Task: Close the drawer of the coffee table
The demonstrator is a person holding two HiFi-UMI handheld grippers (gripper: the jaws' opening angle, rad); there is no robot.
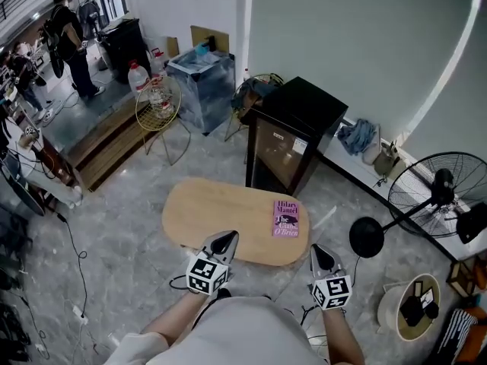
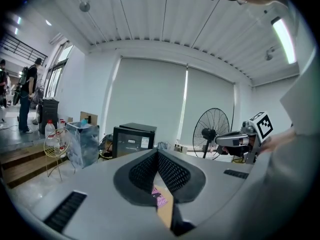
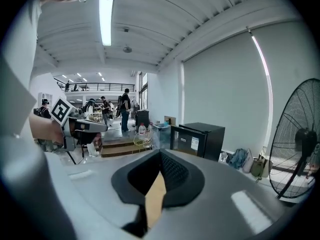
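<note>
Facing coffee table, left gripper and right gripper held at near edge, placement seen in head view only. Pink book laid on tabletop, right end. Jaws shown clenched, empty, in gripper views. Drawer not made out in any view.

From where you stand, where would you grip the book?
Probably its near short edge, coming in low from the near side with the right gripper: the book lies flat near the table's right end, closest to that gripper.
</note>
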